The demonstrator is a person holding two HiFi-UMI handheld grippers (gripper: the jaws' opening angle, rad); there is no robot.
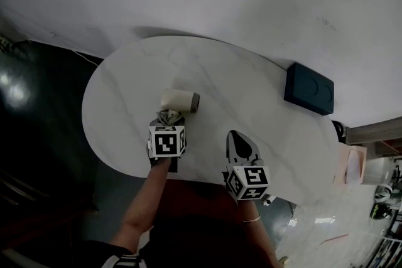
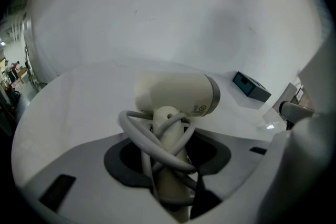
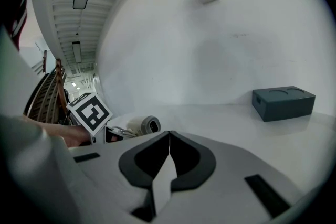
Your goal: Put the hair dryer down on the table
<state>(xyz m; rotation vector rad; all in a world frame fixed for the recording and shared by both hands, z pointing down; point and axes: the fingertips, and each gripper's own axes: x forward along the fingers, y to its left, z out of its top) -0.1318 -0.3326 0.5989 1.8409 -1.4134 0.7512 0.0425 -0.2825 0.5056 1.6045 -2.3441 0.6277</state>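
Note:
A cream hair dryer (image 1: pixel 179 100) with a grey nozzle end is held over the white oval table (image 1: pixel 251 81) at its near left part. My left gripper (image 1: pixel 169 116) is shut on the dryer's handle. In the left gripper view the handle (image 2: pixel 170 165), wrapped in loops of grey cord (image 2: pixel 137 136), stands between the jaws and the body (image 2: pixel 176 94) points right. Whether the dryer touches the tabletop I cannot tell. My right gripper (image 1: pixel 236 137) hovers just right of it, shut and empty, its jaws meeting edge to edge (image 3: pixel 169 136); the dryer (image 3: pixel 143 125) shows to its left.
A dark blue-grey box (image 1: pixel 309 88) lies on the table's far right side, also seen as a box (image 3: pixel 283 102) in the right gripper view. The table's near edge runs just under both grippers. Dark floor lies at left, a white wall behind.

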